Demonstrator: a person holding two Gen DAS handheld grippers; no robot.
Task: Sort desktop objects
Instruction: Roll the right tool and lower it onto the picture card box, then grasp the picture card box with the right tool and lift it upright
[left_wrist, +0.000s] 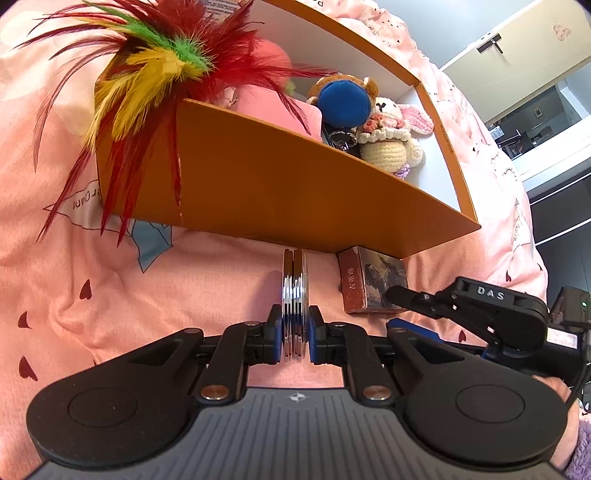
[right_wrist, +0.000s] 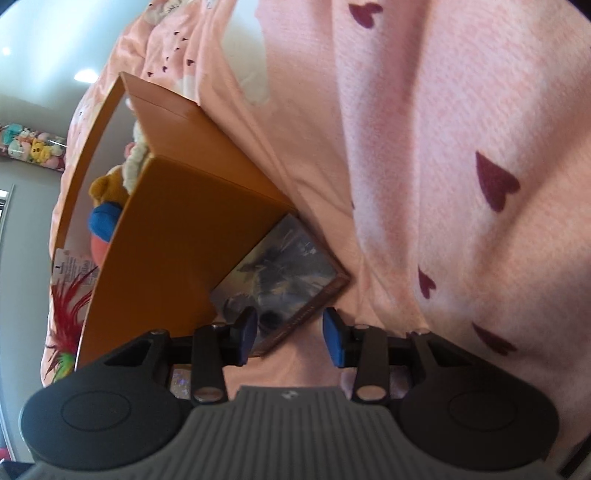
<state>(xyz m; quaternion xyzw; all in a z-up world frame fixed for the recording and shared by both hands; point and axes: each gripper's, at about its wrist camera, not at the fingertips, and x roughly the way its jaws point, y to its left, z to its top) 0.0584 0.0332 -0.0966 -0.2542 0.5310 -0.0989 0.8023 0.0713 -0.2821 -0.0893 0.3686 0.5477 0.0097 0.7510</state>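
My left gripper (left_wrist: 294, 334) is shut on a shiny silver disc (left_wrist: 294, 291), held on edge just in front of the orange box (left_wrist: 280, 177). The box holds a feather toy (left_wrist: 155, 70), a pink item, a blue ball (left_wrist: 343, 101) and a crocheted bunny (left_wrist: 388, 136). A small card box (left_wrist: 364, 282) lies on the pink cloth against the orange box's near corner. My right gripper (right_wrist: 290, 334) is open around the card box (right_wrist: 284, 269), its fingers at the near end. The right gripper also shows in the left wrist view (left_wrist: 410, 310).
A pink cloth (right_wrist: 443, 166) with dark red hearts covers the surface. The orange box (right_wrist: 173, 229) stands left of the right gripper. A white cabinet and dark shelves are beyond the cloth at the right in the left wrist view.
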